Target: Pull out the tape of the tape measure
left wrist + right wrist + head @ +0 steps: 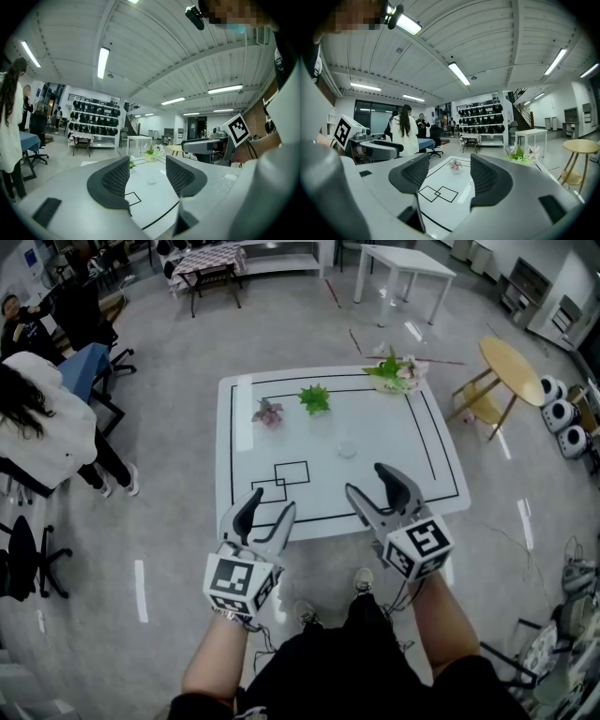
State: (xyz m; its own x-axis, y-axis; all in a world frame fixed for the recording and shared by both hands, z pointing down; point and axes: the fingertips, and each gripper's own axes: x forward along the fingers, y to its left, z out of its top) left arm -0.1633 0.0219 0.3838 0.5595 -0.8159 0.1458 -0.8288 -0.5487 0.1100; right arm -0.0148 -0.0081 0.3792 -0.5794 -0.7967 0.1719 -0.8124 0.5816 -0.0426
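Both claws gape empty over the near edge of the bench (239,427): left claw (267,505), right claw (366,479). The small pale disc I take for the tape measure (348,448) lies mid-bench; I'd steady its case with one, pinch the tape's end with the other.

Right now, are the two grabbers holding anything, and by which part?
Nothing is held. The left gripper and the right gripper both have their jaws apart, with only the white table seen between them.
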